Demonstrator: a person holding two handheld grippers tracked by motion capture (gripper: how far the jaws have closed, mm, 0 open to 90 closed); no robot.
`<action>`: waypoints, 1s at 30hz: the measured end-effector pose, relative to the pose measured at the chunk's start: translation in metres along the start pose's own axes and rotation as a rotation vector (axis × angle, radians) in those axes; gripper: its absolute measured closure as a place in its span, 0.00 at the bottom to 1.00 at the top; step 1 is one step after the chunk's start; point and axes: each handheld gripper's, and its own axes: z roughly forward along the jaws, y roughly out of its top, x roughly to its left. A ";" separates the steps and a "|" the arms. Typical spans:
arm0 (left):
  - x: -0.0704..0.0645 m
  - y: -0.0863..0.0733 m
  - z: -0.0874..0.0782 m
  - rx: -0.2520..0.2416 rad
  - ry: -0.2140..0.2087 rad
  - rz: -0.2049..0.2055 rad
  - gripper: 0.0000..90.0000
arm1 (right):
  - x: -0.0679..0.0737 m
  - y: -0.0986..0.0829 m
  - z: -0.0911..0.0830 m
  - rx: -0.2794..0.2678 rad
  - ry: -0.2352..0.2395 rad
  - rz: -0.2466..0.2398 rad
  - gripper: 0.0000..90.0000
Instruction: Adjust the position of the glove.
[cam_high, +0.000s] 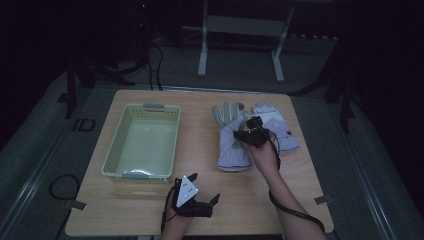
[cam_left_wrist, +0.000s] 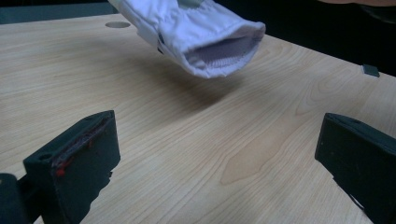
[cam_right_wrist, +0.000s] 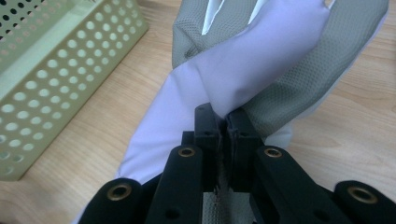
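Observation:
Two pale lavender gloves with grey palms lie at the table's back right. My right gripper (cam_high: 252, 131) is shut on a fold of the left glove (cam_high: 231, 142), pinching its fabric between the jaws (cam_right_wrist: 226, 123). The glove (cam_right_wrist: 261, 60) is bunched and twisted over the jaw tips. Its open cuff (cam_left_wrist: 210, 44) hangs a little above the wood, with a shadow under it. The second glove (cam_high: 281, 131) lies flat beside my right hand. My left gripper (cam_high: 205, 188) rests near the front edge, open and holding nothing (cam_left_wrist: 217, 154).
A pale green perforated basket (cam_high: 114, 145) stands on the left half of the wooden table (cam_high: 250, 200), and its holed wall (cam_right_wrist: 56, 74) is close to the held glove. A cable trails from my right forearm toward the front right corner.

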 end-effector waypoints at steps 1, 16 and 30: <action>0.000 0.000 0.000 0.000 -0.001 0.001 0.00 | 0.004 -0.001 -0.001 -0.006 -0.005 -0.001 0.95; 0.000 0.000 0.000 -0.001 -0.005 -0.002 0.00 | 0.012 -0.020 0.044 0.075 -0.011 0.053 0.94; 0.000 0.000 0.000 0.000 -0.005 -0.004 0.00 | -0.003 -0.021 0.066 0.099 -0.025 0.102 0.83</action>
